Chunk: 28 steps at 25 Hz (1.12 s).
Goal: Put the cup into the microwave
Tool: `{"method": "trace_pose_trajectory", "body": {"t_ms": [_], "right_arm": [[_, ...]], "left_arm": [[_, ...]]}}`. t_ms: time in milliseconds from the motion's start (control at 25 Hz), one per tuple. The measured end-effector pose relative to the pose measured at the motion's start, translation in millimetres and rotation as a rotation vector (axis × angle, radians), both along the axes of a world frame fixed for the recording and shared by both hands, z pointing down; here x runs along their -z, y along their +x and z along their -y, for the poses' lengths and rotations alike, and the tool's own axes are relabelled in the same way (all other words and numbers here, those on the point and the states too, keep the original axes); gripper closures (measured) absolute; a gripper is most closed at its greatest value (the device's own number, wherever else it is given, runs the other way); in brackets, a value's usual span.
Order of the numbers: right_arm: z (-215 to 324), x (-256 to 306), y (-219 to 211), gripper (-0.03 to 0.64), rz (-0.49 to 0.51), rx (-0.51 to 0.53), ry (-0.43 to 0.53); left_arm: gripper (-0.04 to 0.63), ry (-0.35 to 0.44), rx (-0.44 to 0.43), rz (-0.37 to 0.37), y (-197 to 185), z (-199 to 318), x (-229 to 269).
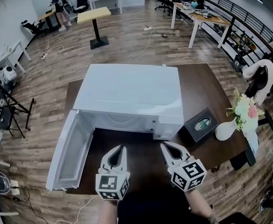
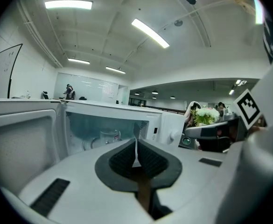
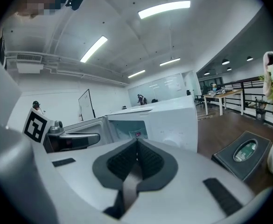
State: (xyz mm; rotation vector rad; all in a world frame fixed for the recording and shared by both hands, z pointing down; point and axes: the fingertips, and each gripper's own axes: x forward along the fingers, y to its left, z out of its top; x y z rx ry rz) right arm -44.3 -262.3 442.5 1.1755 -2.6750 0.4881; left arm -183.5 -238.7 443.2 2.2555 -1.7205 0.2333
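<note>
The white microwave (image 1: 131,94) stands on the dark table (image 1: 206,85) with its door (image 1: 71,150) swung open to the left. In the left gripper view a clear glass cup (image 2: 109,136) stands inside the microwave cavity (image 2: 103,127). From the head view the cup is hidden inside the oven. My left gripper (image 1: 122,149) hangs in front of the opening, shut, with nothing between its jaws (image 2: 136,148). My right gripper (image 1: 166,146) is beside it to the right, also shut and empty (image 3: 137,146). Both are apart from the microwave.
A black box with an oval emblem (image 1: 200,124) lies right of the microwave. A white vase (image 1: 226,129) with flowers (image 1: 244,108) stands at the table's right edge. The open door overhangs the table's front left corner.
</note>
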Motion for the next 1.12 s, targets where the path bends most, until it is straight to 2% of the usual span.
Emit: {"method": "trace_pose_trajectory", "body": {"t_ms": [200, 520, 760, 1120], "right_arm": [[2, 8, 8, 0.623, 0.038, -0.01, 0.027], [2, 4, 25, 0.623, 0.022, -0.03, 0.025], [1, -1, 28, 0.623, 0.001, -0.024, 0.016], [0, -5, 29, 0.623, 0.004, -0.022, -0.002]], "left_arm": [[0.583, 0.001, -0.055, -0.023, 12, -8, 6], [0.584, 0.023, -0.052, -0.039, 21, -9, 6], [0.584, 0.035, -0.066, -0.023, 27, -2, 9], [0.584, 0.016, -0.074, -0.009, 32, 0, 4]]}}
